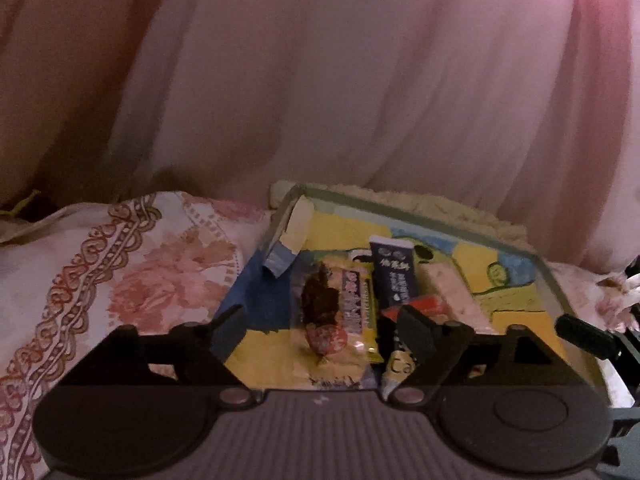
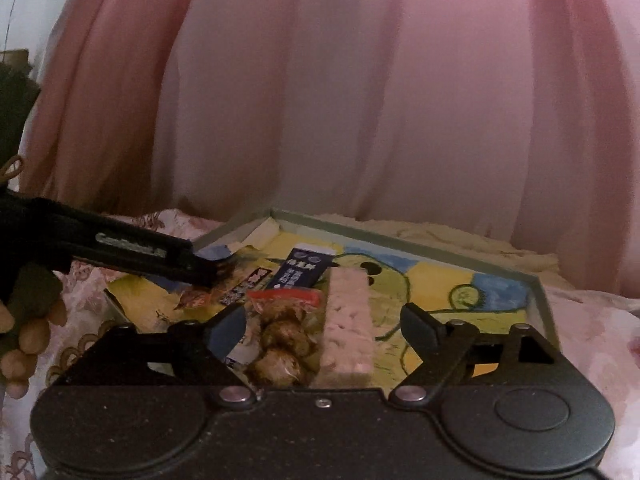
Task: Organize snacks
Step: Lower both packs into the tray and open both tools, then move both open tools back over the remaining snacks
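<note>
Over the tray (image 1: 544,276) on the bed, both tools, left (image 1: 320,322) and right (image 2: 324,320), gape wide and empty; sorting snacks continues, so next comes picking one packet.

A bedroom at home
Pink curtains (image 1: 360,80) hang behind a floral bedsheet (image 1: 120,272) and a fluffy cream blanket (image 2: 460,236).

2 low wrist views share tray (image 1: 416,210).

I see a tray (image 1: 548,276) painted yellow and blue with green outlines, a dark navy packet (image 1: 393,276), a purple wrapper (image 1: 354,300), pink curtains (image 1: 360,80), and floral rust-patterned bedding (image 1: 120,280).
</note>
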Motion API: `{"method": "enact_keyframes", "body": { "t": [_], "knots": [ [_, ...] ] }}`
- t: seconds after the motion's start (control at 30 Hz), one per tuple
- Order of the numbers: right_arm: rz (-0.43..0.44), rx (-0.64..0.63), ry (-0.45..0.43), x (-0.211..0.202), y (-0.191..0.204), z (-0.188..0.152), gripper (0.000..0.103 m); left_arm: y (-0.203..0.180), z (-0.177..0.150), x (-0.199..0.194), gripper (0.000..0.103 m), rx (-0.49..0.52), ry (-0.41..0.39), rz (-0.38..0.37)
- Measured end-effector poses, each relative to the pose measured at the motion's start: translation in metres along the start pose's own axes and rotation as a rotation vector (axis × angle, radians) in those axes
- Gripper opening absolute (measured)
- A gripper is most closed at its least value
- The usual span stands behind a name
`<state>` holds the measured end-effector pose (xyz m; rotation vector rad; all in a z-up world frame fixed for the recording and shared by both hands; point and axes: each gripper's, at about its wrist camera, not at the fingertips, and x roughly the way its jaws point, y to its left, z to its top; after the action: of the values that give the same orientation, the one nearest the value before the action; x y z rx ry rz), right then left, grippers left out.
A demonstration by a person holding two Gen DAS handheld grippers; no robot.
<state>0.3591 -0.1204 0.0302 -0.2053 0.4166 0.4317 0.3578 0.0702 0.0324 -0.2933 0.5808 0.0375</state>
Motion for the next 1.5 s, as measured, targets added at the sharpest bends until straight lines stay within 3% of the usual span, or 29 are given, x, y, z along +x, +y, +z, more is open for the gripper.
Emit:
{"method": "enact_keyframes", "body": {
  "t": [0.1, 0.33, 0.53, 0.9, 1.5],
  "knots": [
    [-0.015, 0.040, -0.035, -0.021, -0.007, -0.001, 0.098, -0.001, -0.006, -0.022, 0.102, 0.000, -0.053, 0.020],
    [-0.048, 0.090, -0.096, -0.069, -0.015, -0.006, 0.102, -0.009, -0.024, -0.065, 0.102, 0.068, -0.137, 0.006],
    [-0.072, 0.117, -0.125, -0.105, -0.017, -0.015, 0.102, -0.012, -0.048, -0.088, 0.102, 0.104, -0.153, -0.011],
    [-0.138, 0.166, -0.119, -0.151, -0.015, -0.054, 0.102, -0.006, -0.106, -0.105, 0.102, 0.092, -0.101, -0.034],
    [-0.144, 0.152, 0.063, -0.180, 0.017, -0.135, 0.102, -0.004, -0.165, -0.130, 0.102, 0.205, -0.002, -0.032]
  ]
}}
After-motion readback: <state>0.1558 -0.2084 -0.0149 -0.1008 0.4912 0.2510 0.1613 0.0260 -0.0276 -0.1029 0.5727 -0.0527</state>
